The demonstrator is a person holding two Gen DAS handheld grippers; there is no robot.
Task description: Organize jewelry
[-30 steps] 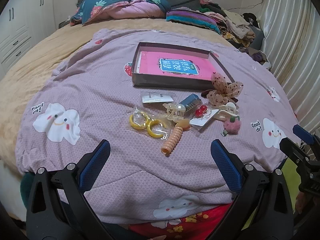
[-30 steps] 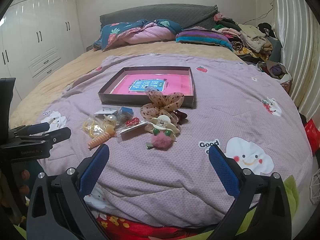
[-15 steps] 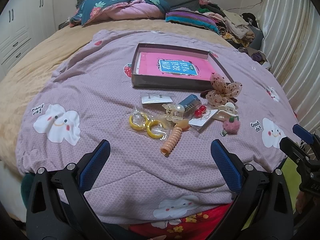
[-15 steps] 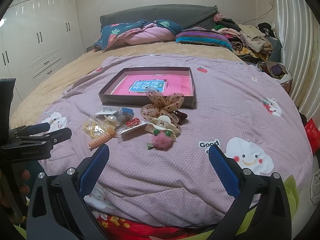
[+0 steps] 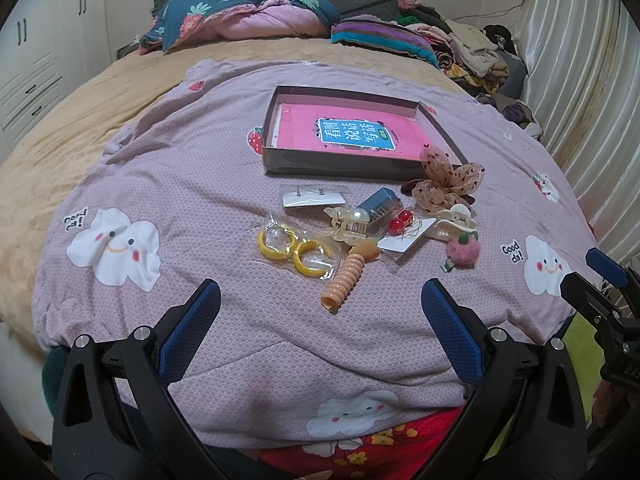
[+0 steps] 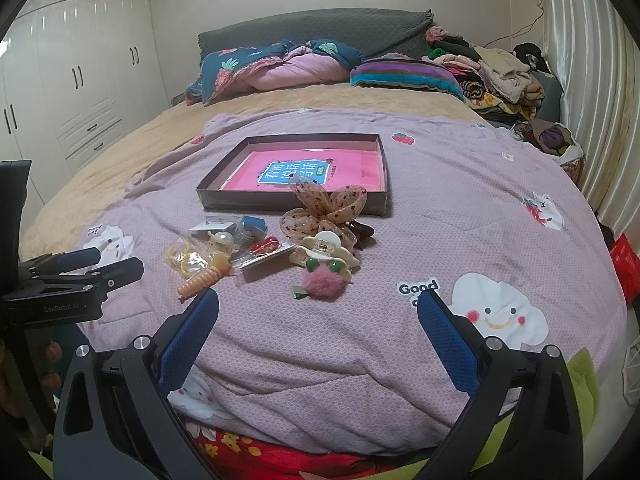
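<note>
A shallow dark box (image 5: 280, 162) with a pink book inside lies on the purple blanket; it also shows in the right wrist view (image 6: 212, 196). In front of it lies a cluster of accessories: yellow hoop earrings in a bag (image 5: 296, 250), an orange spiral hair tie (image 5: 344, 278), a pearl claw clip (image 5: 352, 222), red cherry earrings on a card (image 5: 404, 222), a dotted bow (image 5: 444, 184), a cream claw clip (image 6: 324, 250) and a pink pompom clip (image 6: 322, 284). My left gripper (image 5: 320, 300) is open and empty, short of the cluster. My right gripper (image 6: 318, 310) is open and empty, near the pompom clip.
The purple blanket (image 5: 180, 168) covers a tan bedspread (image 5: 80, 120). Pillows and a folded quilt (image 5: 248, 20) lie at the headboard, a clothes pile (image 6: 500, 72) at the far right, curtains (image 6: 592, 80) on the right, white wardrobes (image 6: 60, 80) on the left.
</note>
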